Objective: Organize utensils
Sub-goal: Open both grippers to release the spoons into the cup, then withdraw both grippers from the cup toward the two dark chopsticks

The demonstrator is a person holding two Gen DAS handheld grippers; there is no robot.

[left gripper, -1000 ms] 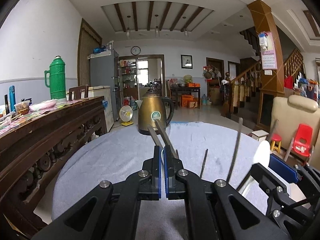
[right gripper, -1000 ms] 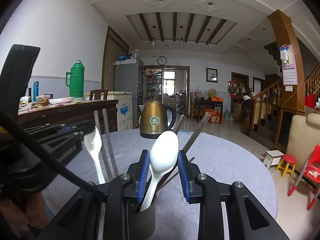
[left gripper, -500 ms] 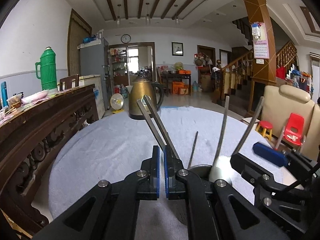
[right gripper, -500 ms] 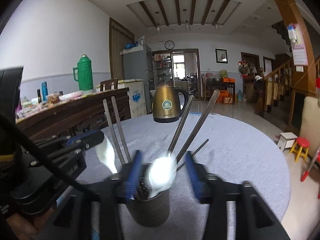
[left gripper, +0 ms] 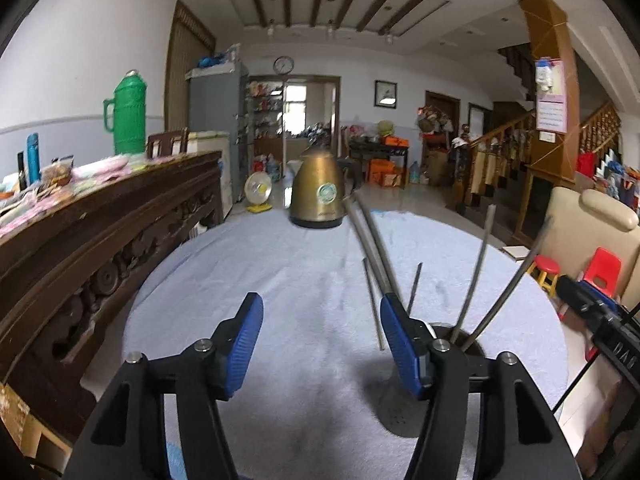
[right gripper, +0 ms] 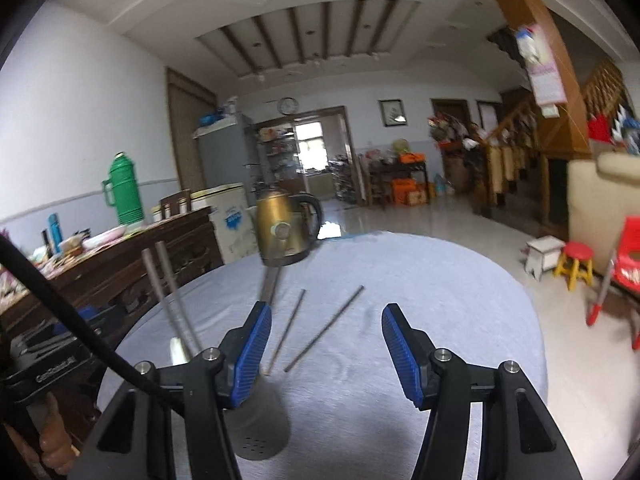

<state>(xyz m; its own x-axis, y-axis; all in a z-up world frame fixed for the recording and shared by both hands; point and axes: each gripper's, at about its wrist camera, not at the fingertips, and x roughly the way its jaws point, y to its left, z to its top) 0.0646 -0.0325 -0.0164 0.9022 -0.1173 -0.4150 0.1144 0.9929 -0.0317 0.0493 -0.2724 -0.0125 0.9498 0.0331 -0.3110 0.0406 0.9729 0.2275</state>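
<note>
Item count, current state. Grippers: two, the left gripper (left gripper: 322, 340) and the right gripper (right gripper: 326, 350), each with two blue pads. Table (left gripper: 304, 280): one, round, under a pale blue cloth. Utensil holder (right gripper: 258, 420): one, dark and cylindrical. Chopsticks standing in the holder: four in the left wrist view, one close pair (left gripper: 370, 248) and two single sticks (left gripper: 476, 272) leaning apart. Chopsticks lying flat on the cloth: two (right gripper: 324, 328). Spoons: one pale shape (right gripper: 176, 350) beside the holder, too blurred to confirm. Kettle (left gripper: 318, 192): one, brass-coloured. Green thermos (left gripper: 128, 114): one. Wall clock (left gripper: 283, 65): one. Red chairs (left gripper: 600, 272): one. Stools with red tops (right gripper: 576, 264): one.
</note>
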